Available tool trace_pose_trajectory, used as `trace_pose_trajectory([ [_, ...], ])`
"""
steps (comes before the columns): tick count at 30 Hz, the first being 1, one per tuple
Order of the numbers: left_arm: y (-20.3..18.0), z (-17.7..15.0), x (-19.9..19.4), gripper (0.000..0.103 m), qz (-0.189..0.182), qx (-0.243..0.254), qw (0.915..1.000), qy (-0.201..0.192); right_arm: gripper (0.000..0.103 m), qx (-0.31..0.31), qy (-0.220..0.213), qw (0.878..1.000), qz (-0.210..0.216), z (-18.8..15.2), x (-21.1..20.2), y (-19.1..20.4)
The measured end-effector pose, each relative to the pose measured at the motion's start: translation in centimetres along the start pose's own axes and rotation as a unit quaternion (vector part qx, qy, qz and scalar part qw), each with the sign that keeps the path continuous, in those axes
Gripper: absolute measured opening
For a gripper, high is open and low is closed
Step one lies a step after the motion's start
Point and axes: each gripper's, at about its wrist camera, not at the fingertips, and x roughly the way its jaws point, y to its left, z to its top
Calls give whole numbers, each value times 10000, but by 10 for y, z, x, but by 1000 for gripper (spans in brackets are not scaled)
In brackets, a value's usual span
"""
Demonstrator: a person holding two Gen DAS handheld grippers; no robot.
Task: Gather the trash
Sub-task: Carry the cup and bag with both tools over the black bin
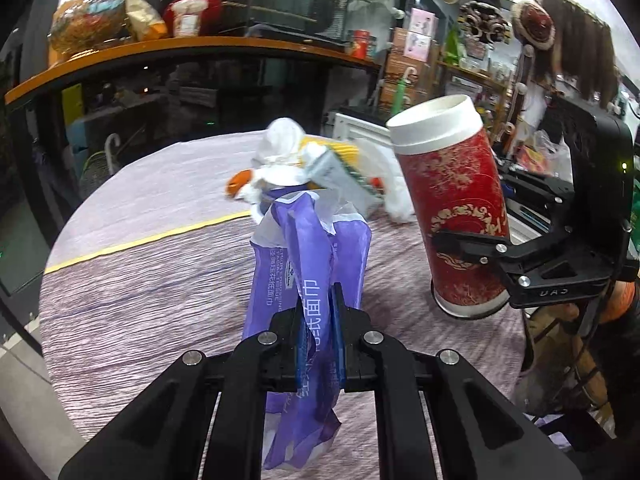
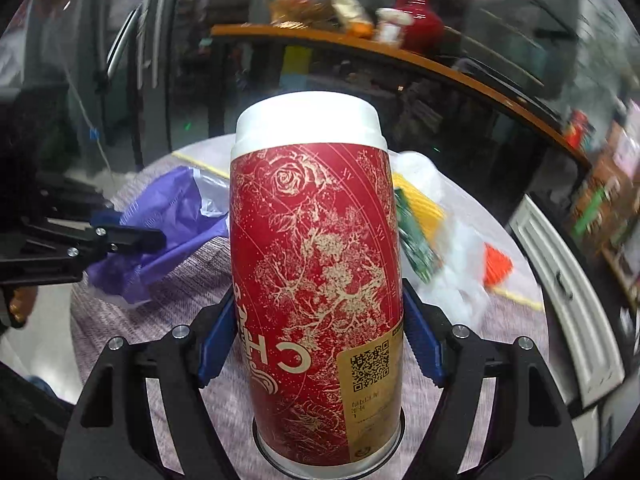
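The left tongs (image 1: 318,320) are clamped on a purple tissue wrapper (image 1: 308,248), whose lower end they hide. The right tongs (image 2: 320,344) grip a red canister (image 2: 316,272) above the bench (image 1: 140,280); its base is partly cut off. Beyond, the blurred trash pile (image 1: 316,168) is hard to make out

2 wrist fisheyes, shared table (image 1: 160,280)

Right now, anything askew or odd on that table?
The red canister leans in the right gripper, clamped low near its base and lifted off the tablecloth. The left gripper pinches a crumpled purple tissue wrapper. Loose trash pile behind.
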Motion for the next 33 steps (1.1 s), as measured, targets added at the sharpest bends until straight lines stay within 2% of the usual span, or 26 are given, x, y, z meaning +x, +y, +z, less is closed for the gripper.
trace_pose_trajectory([
  [7,-45,8,17,11,-492,266,9984,62,75,965,-298,9941,-382,-44,-40,-52],
  [11,-82,17,30,11,-808,555,9952,36,75,1336,-409,9869,-802,-73,-67,-77],
  [16,-134,30,47,11,-1327,901,9870,46,75,1892,-256,9722,-1356,-120,-96,-119],
  [19,-163,37,56,11,-1613,1051,9813,39,75,2246,-71,9594,-1705,-151,-100,-145],
  [24,-208,43,77,11,-2086,1140,9712,185,75,2865,587,9336,-2069,-219,-76,-179],
  [30,-254,34,103,11,-2331,1199,9643,388,75,3770,1266,8950,-2019,-295,-26,-210],
  [33,-271,29,121,11,-2356,1179,9630,565,75,3932,1548,8852,-1945,-316,-3,-211],
])
